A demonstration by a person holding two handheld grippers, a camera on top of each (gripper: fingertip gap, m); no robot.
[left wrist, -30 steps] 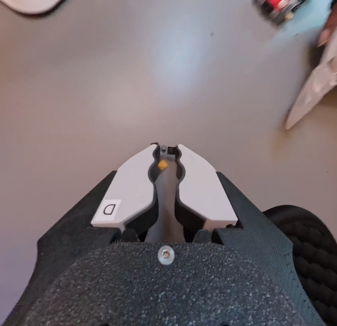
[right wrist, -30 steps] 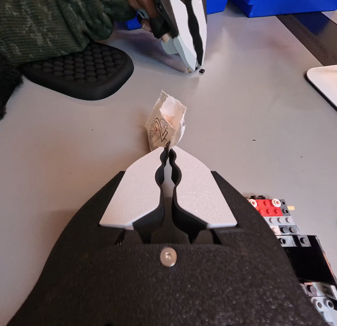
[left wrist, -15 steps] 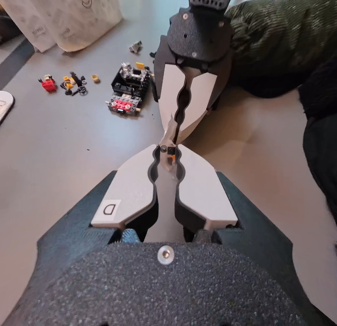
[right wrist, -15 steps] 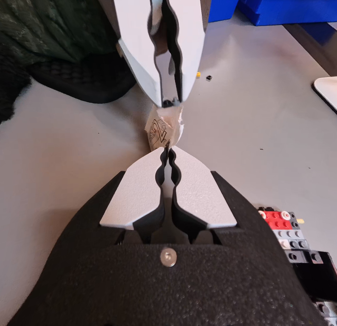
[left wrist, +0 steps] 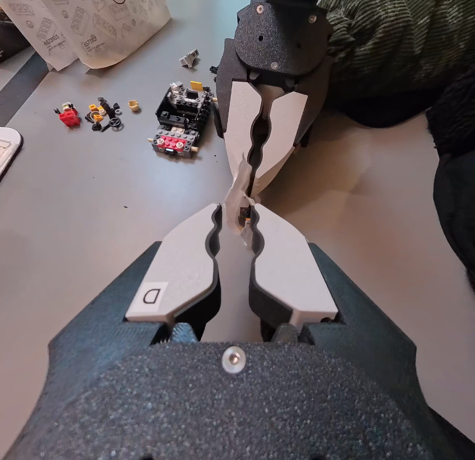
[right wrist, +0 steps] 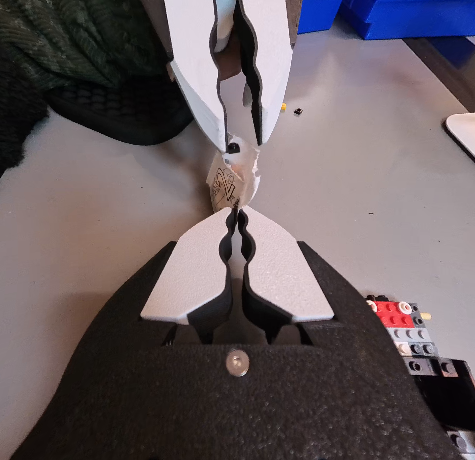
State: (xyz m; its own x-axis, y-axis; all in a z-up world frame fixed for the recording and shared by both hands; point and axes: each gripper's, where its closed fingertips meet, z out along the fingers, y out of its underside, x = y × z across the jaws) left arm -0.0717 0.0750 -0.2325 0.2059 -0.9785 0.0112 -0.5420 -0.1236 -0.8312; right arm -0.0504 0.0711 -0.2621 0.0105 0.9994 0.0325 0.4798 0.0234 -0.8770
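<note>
On the grey table (left wrist: 77, 216), at the left, lie loose small parts (left wrist: 102, 113) and a partly built brick model (left wrist: 183, 118). At centre, the left gripper (left wrist: 236, 211) has its jaws parted; a small black brick (right wrist: 234, 148) rests against one fingertip, over the torn paper bag (right wrist: 231, 185). The right gripper (right wrist: 236, 211) is clamped on the bag's lower end.

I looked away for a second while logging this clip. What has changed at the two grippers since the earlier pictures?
The left gripper swung up from the table to the torn mouth of the small paper bag, and its fingers have parted slightly; a small black piece sits at one fingertip. The right gripper stayed shut on the bag's lower end. The brick model has not moved.
</note>
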